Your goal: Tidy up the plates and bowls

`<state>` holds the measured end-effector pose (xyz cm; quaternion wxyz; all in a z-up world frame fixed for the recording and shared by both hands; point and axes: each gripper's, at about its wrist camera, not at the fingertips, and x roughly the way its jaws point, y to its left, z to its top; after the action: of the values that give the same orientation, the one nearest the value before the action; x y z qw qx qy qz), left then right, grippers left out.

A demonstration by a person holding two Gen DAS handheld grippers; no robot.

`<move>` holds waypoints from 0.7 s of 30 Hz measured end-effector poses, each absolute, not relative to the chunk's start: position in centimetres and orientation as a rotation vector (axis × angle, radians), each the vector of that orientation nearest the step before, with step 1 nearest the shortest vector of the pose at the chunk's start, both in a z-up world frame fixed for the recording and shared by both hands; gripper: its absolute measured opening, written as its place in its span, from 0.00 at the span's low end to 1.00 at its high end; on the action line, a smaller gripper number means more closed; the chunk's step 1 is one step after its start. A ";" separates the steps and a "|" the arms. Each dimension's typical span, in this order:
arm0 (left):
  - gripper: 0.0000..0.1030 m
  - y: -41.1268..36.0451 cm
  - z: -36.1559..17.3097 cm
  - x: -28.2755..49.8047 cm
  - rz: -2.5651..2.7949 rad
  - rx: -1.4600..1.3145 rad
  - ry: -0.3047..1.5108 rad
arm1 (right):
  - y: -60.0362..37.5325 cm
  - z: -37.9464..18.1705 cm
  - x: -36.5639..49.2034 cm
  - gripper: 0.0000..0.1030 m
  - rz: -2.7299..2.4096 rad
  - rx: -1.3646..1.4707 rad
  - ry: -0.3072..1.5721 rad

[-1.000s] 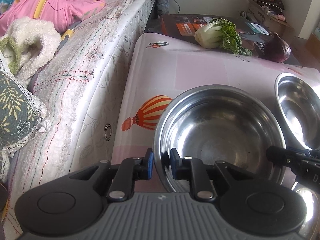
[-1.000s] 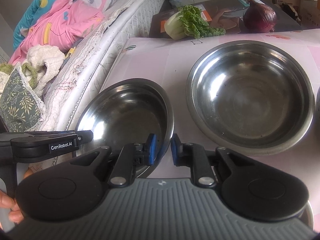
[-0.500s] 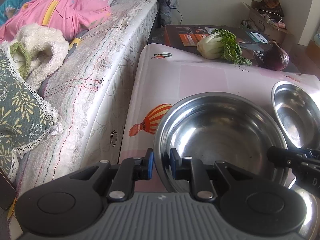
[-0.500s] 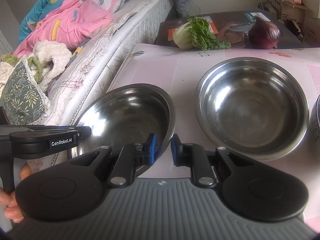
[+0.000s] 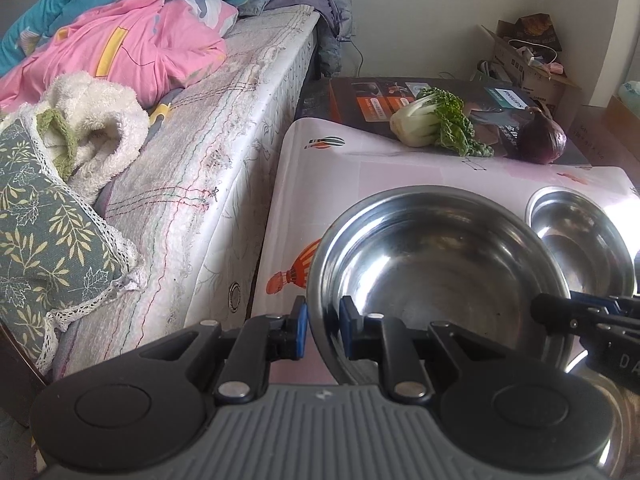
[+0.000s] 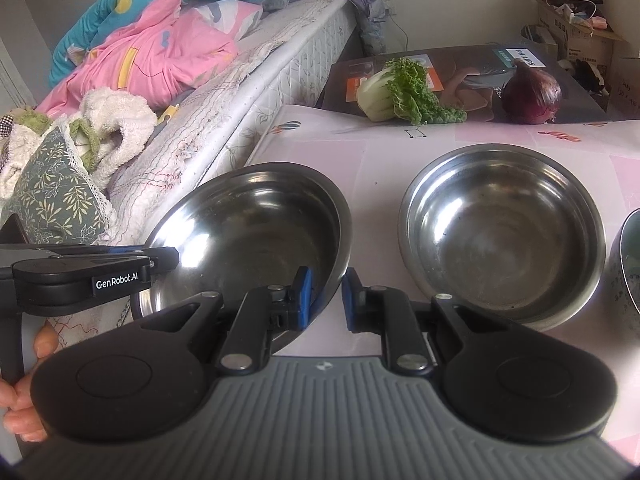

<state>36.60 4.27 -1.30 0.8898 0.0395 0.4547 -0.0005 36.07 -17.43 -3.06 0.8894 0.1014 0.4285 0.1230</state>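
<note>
The left gripper [image 5: 323, 331] pinches the rim of the raised bowl [image 5: 436, 276]; the right gripper [image 6: 325, 298] pinches its opposite rim. Uneven pull could slip the slick steel, dropping it onto the second bowl [image 6: 504, 236].

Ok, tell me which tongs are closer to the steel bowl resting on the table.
Right. The right tongs grip the lifted bowl on its rim facing the resting bowl; the left tongs clamp its far rim, beside the bed.
</note>
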 end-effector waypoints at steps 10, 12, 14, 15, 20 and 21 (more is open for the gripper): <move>0.17 1.0 1.7 36.9 -0.046 0.097 0.898 | -21.0 -0.2 35.4 0.15 0.225 0.243 0.849; 0.17 -0.1 2.3 37.1 -0.063 0.107 0.890 | -22.1 0.2 35.3 0.15 0.213 0.251 0.845; 0.17 -1.3 2.6 37.4 -0.082 0.117 0.888 | -23.4 0.5 35.2 0.15 0.198 0.257 0.840; 0.17 -1.9 2.7 37.6 -0.091 0.121 0.889 | -24.0 0.6 35.2 0.15 0.191 0.259 0.839; 0.17 -5.4 2.6 38.7 -0.140 0.139 0.906 | -27.6 0.9 35.2 0.15 0.141 0.274 0.843; 0.17 -6.1 2.5 38.8 -0.148 0.143 0.909 | -28.4 0.9 35.2 0.15 0.129 0.274 0.843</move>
<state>38.83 -6.06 2.52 0.8934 0.0691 0.4381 -0.0713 35.22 -28.36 0.95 0.9013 0.1325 0.4076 0.0626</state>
